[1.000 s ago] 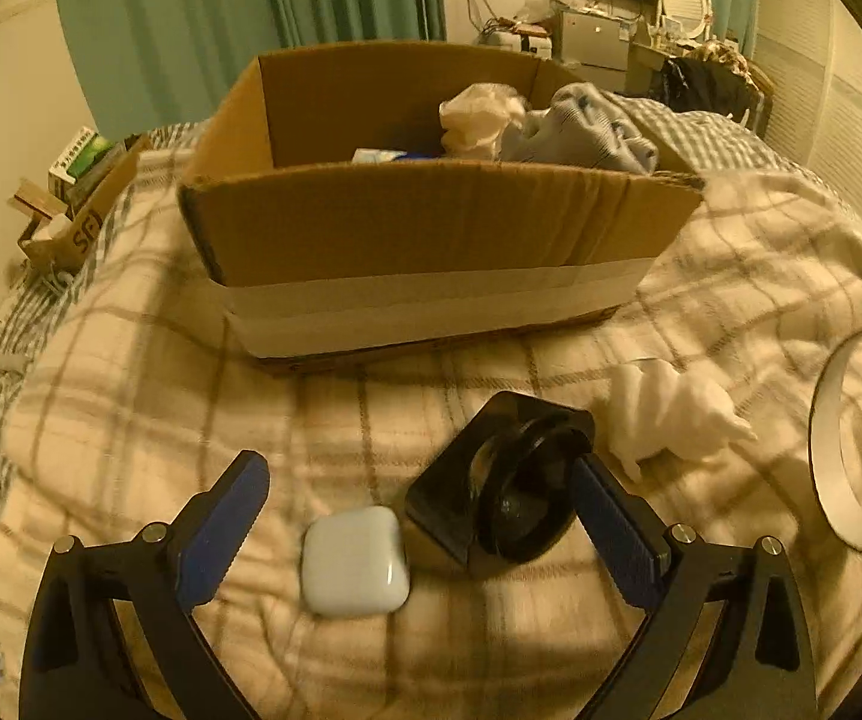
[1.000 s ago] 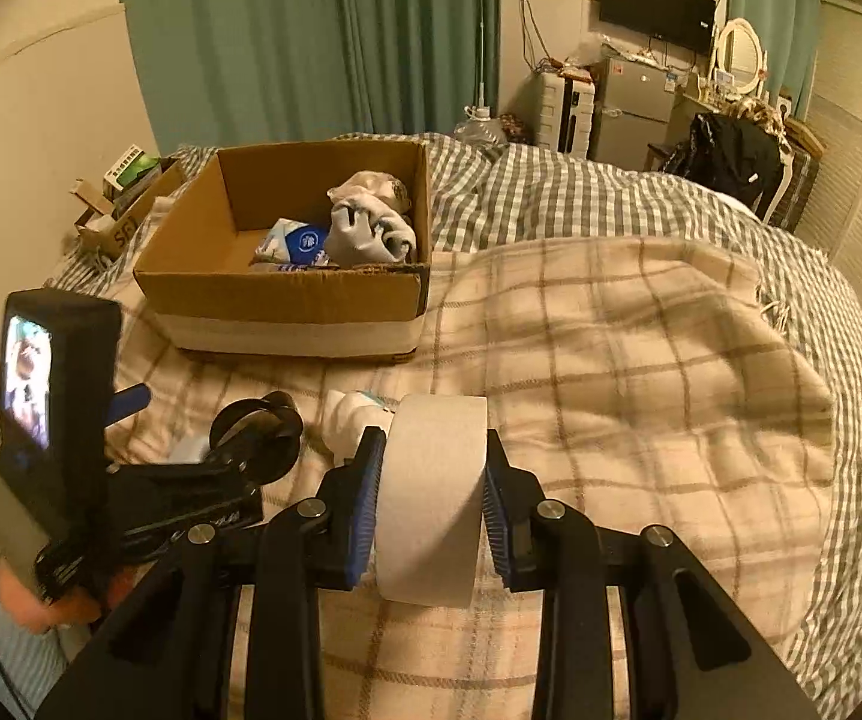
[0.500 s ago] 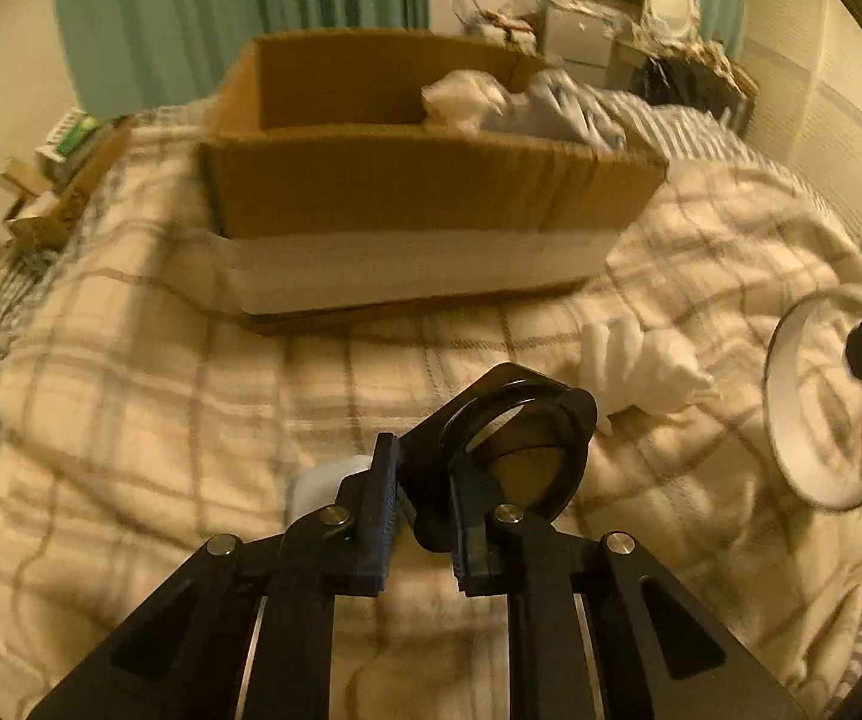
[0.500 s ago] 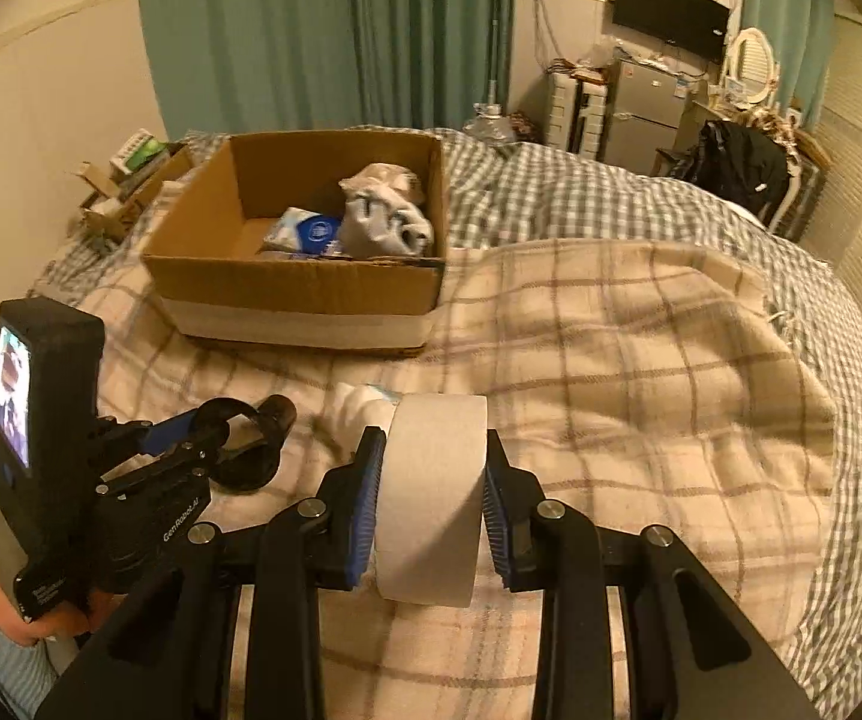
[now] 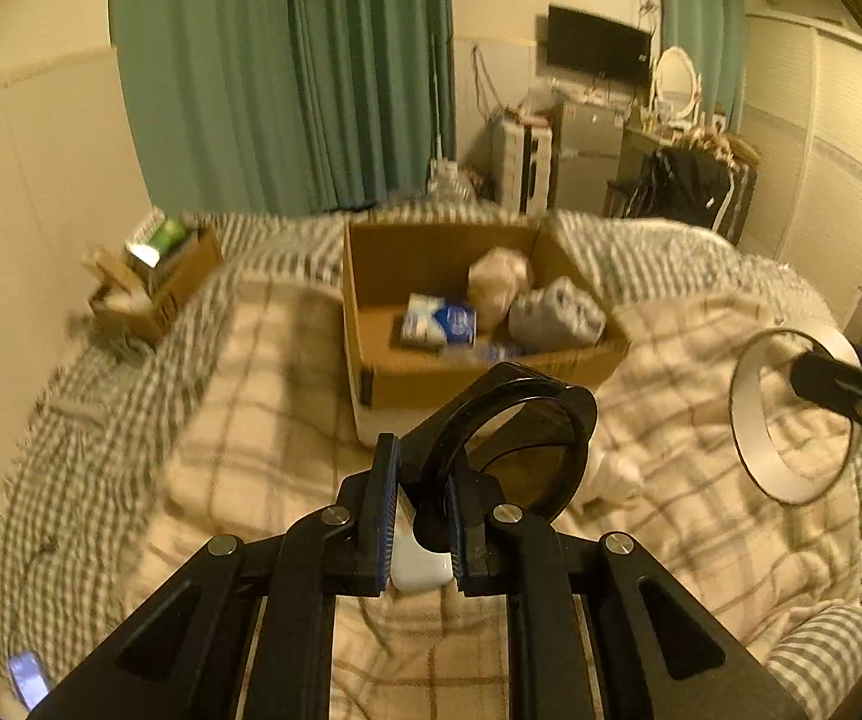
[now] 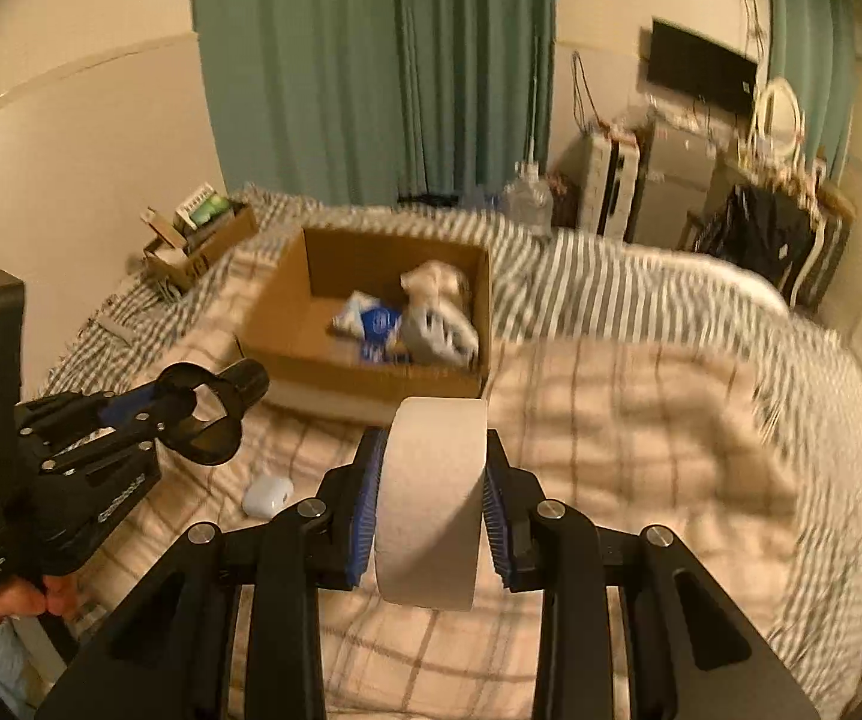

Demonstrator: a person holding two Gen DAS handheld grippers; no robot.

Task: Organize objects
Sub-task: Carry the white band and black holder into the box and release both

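My left gripper (image 5: pixel 420 510) is shut on a black ring-shaped holder (image 5: pixel 514 444) and holds it above the plaid blanket; both also show in the right wrist view, the gripper (image 6: pixel 149 414) and the holder (image 6: pixel 206 414). My right gripper (image 6: pixel 431 498) is shut on a white tape roll (image 6: pixel 433 498), seen at right in the left wrist view (image 5: pixel 790 420). An open cardboard box (image 5: pixel 478 372) with cloths and a blue packet stands ahead on the bed (image 6: pixel 371 360). A white earbud case (image 6: pixel 267 495) lies on the blanket under the left gripper (image 5: pixel 422 567).
A white crumpled item (image 5: pixel 610 474) lies on the blanket right of the holder. A small box of clutter (image 5: pixel 155 282) sits at the bed's far left. Green curtains, a TV and furniture stand beyond the bed.
My left gripper closed on the black holder and lifted it off the blanket. Both grippers rose, so the box interior shows. The earbud case stayed on the blanket.
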